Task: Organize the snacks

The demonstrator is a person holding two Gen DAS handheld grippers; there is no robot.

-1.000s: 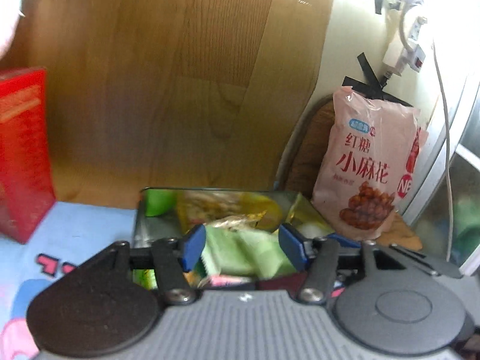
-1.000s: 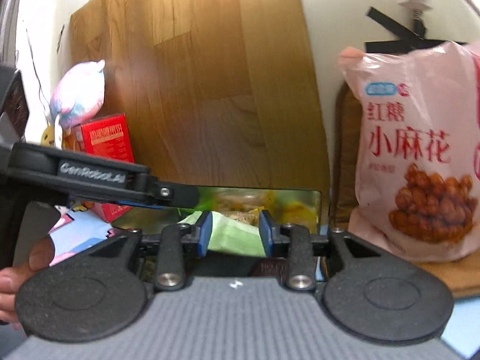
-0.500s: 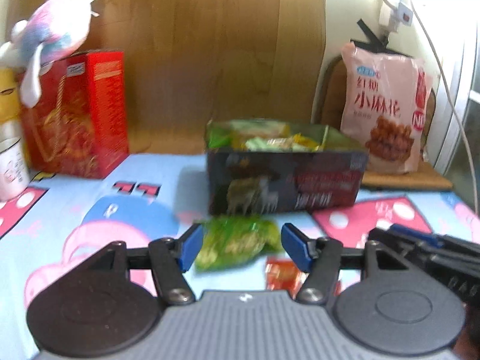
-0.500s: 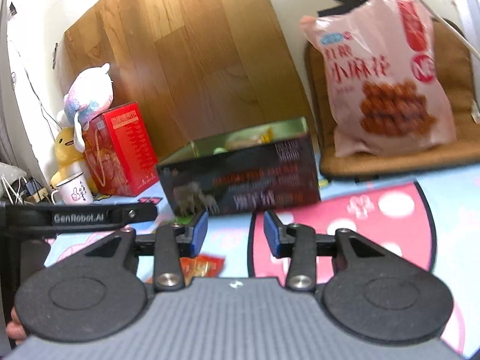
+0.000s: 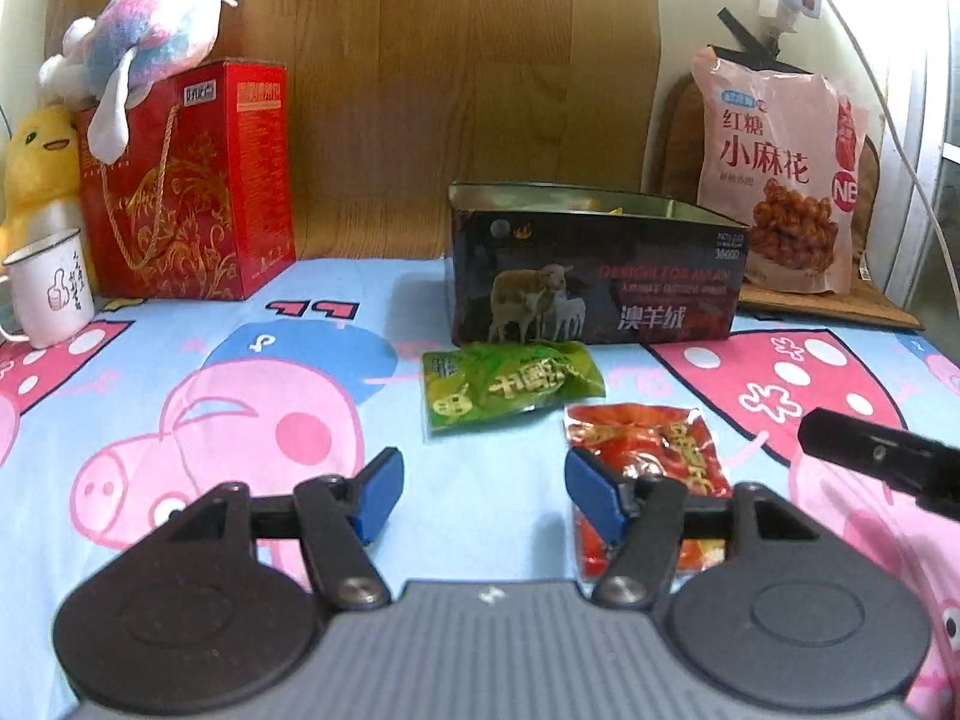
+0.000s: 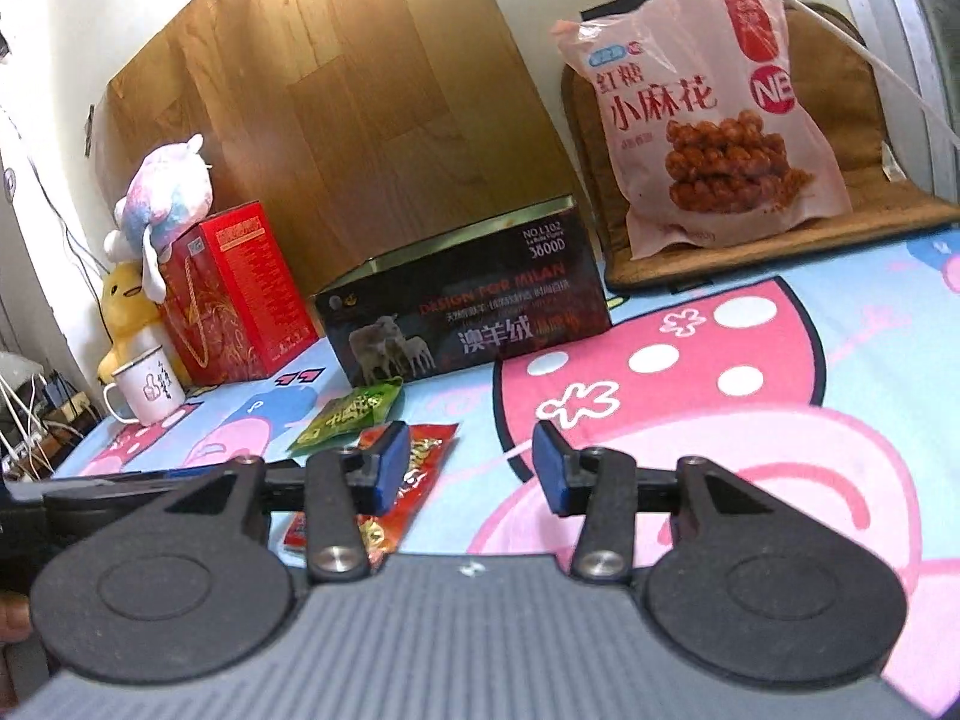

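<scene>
A dark open box (image 5: 594, 276) (image 6: 462, 312) with sheep printed on its side stands on the cartoon cloth. A green snack packet (image 5: 510, 387) (image 6: 348, 414) lies just in front of it, and a red snack packet (image 5: 651, 456) (image 6: 414, 474) lies nearer. My left gripper (image 5: 483, 495) hovers over the cloth, jaws opening and empty; its right finger overlaps the red packet. My right gripper (image 6: 471, 468) has its jaws opening too, with nothing between them; the red packet lies behind its left finger.
A large pink snack bag (image 5: 780, 180) (image 6: 702, 114) leans on a brown cushion (image 6: 852, 198) at the back right. At the back left stand a red gift box (image 5: 192, 180) topped by a plush toy (image 5: 144, 42), a yellow duck (image 5: 39, 162) and a white mug (image 5: 51, 294).
Both grippers have pulled back from over the box and sunk toward the cloth. Both jaws stand wider. The green packet seen between the left jaws earlier now lies ahead of them.
</scene>
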